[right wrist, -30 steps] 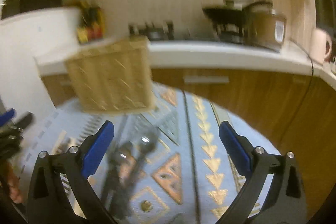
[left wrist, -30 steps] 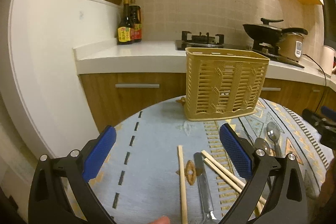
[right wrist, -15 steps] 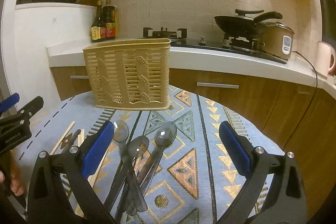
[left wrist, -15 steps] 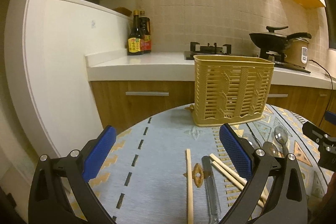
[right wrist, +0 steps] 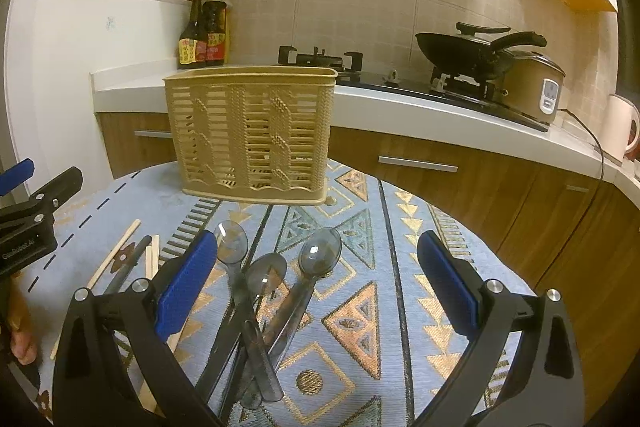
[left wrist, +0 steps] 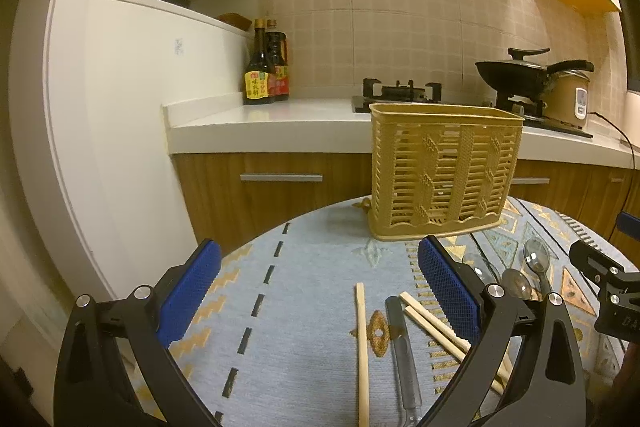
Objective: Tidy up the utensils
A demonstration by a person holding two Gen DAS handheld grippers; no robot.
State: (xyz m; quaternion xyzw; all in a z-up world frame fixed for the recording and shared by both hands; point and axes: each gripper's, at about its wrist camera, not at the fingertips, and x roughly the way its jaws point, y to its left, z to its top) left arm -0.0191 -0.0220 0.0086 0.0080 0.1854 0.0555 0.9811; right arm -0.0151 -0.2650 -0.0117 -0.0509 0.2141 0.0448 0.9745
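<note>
Both grippers hover above the table with their jaws spread wide and nothing between them. The left gripper (left wrist: 318,293), with blue ribbed pads on black arms, sits over the pale wooden chopsticks (left wrist: 362,351) and a smoky translucent plastic utensil handle (left wrist: 402,341) lying on the blue patterned tablecloth (left wrist: 304,291); two more chopsticks run diagonally under its right finger. The right gripper (right wrist: 318,285) hangs over three smoky translucent plastic spoons (right wrist: 266,273), whose bowls point toward the basket and whose handles cross in a loose pile near the camera. Beyond both, at the far edge of the round table, stands the tan slotted plastic utensil basket (right wrist: 250,131), upright and apparently empty. Behind it runs a white kitchen counter (right wrist: 440,107) with dark sauce bottles (right wrist: 202,31), a gas hob, a black wok (right wrist: 460,49) and a rice cooker (right wrist: 534,87).
</note>
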